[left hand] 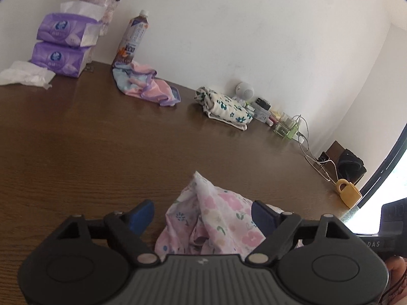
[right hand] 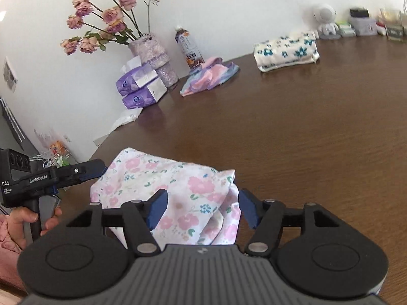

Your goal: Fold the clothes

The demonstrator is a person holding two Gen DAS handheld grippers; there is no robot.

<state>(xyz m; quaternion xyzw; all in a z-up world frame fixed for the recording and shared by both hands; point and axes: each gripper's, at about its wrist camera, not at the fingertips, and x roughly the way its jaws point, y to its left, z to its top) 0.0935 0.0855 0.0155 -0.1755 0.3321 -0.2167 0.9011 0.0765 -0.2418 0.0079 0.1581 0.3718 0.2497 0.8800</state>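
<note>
A lived-in home: a wooden counter [right hand: 305, 127] against a white wall carries a vase of roses [right hand: 152, 50], tissue packs [right hand: 138, 86], a drink bottle [right hand: 189, 48] and folded clothes [right hand: 286, 50].

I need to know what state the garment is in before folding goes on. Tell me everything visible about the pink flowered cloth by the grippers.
The pink flowered cloth is thin, light fabric, white with pink blossoms and small blue and green sprigs. It lies bunched and creased on the brown table near its front edge, one corner peaked up. It sits between the open jaws of the right gripper and of the left gripper; neither visibly pinches it.
</note>
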